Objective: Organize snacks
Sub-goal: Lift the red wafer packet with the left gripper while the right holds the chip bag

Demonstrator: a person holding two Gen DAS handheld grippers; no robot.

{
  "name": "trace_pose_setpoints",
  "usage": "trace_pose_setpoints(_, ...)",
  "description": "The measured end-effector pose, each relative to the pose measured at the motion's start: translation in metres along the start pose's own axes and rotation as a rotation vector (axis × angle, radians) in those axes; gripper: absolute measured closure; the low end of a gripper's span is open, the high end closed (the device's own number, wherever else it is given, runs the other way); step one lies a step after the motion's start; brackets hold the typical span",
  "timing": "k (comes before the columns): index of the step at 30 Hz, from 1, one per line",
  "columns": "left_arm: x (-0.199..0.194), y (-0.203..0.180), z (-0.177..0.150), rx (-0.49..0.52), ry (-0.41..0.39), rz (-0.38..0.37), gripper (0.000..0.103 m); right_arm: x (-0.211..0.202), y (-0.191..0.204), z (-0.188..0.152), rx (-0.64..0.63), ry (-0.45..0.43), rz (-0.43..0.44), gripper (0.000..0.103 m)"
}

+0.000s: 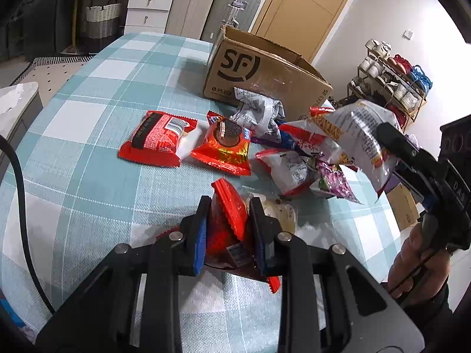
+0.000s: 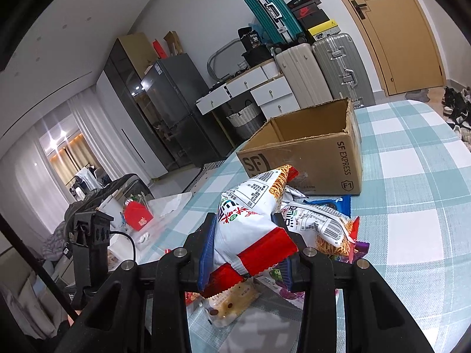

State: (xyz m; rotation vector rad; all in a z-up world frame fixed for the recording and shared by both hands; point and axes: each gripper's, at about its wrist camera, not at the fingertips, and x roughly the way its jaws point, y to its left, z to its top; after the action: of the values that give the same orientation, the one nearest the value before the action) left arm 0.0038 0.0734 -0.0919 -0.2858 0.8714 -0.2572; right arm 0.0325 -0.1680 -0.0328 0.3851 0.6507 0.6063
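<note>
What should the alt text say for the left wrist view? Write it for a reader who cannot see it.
The left claw grips a red crinkle-edged snack packet above a blue-and-white checked tablecloth. Beyond lie more snack packets and an open brown cardboard box; at right, the right claw lifts a white noodle-snack bag.

Left gripper (image 1: 228, 229) is closed on a red packet (image 1: 228, 226), its blue pads (image 1: 200, 244) pressing both sides, held above the checked tablecloth (image 1: 88, 158). Right gripper (image 1: 391, 147), at the right edge with the person's hand (image 1: 412, 261) behind it, grips a white bag (image 1: 359, 135) lifted clear of the pile (image 1: 297, 158) of snacks lying just in front of the open cardboard box (image 1: 265, 73). Left of the pile, two red packs lie flat and side by side: a barcode pack (image 1: 159, 138) and a cookie pack (image 1: 225, 147).
</note>
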Motion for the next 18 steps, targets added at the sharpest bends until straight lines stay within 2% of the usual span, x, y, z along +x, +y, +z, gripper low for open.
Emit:
trace_pose_setpoints(13,-0.003,-0.014,0.001,0.055,-0.02,-0.012,0.087,-0.003,-0.003,0.002,0.004,-0.018,0.004,0.066)
trace_pose_setpoints(18,-0.008,-0.013,0.003,0.048,-0.035,-0.021,0.088,-0.004,-0.004,0.002,0.005,-0.02,0.008,0.066)
